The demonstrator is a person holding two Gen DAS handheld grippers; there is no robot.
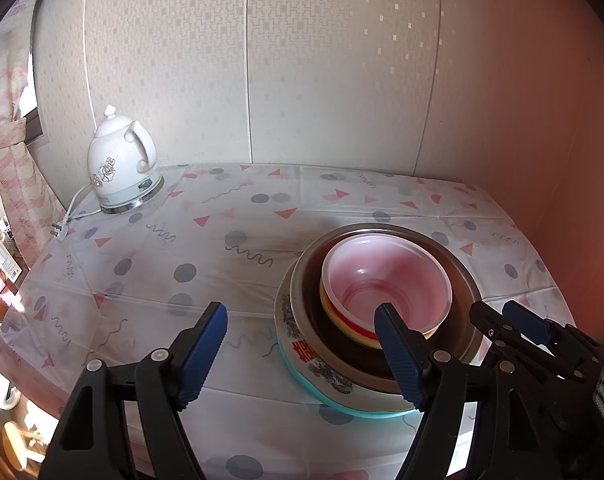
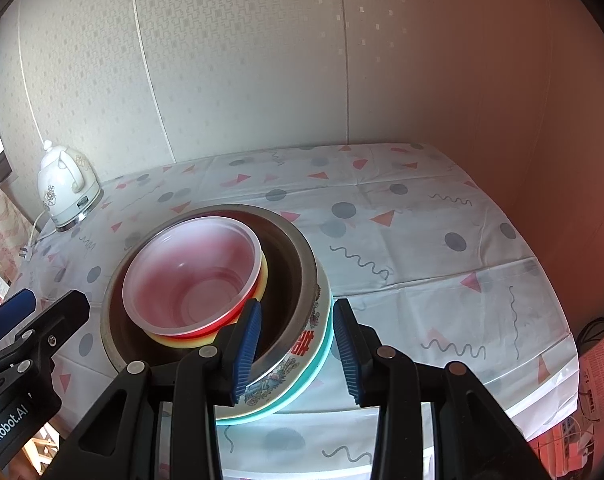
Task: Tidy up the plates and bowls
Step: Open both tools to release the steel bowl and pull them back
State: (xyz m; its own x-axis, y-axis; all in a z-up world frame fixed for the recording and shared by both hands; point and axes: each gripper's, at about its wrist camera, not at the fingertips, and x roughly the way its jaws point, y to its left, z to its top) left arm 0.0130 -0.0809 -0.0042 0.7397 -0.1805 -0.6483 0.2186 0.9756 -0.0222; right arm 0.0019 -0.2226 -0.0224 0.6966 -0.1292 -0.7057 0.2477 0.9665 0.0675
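Observation:
A stack stands on the table: a teal plate [image 1: 377, 413] at the bottom, a white patterned plate [image 1: 302, 354] on it, a metal bowl [image 1: 463, 280], then yellow and red bowls with a pink translucent bowl [image 1: 385, 276] on top. My left gripper [image 1: 302, 356] is open just left of the stack, its right finger over the bowls' near rim. My right gripper [image 2: 296, 354] is open, its jaws on either side of the stack's near right rim [image 2: 302, 344], not closed on it. The pink bowl [image 2: 194, 276] and metal bowl [image 2: 298, 256] show in the right wrist view.
A white electric kettle [image 1: 122, 164] with cord and plug stands at the table's back left by the wall. The table wears a patterned cloth [image 1: 222, 248]. A curtain hangs at far left. The wall runs behind and to the right of the table.

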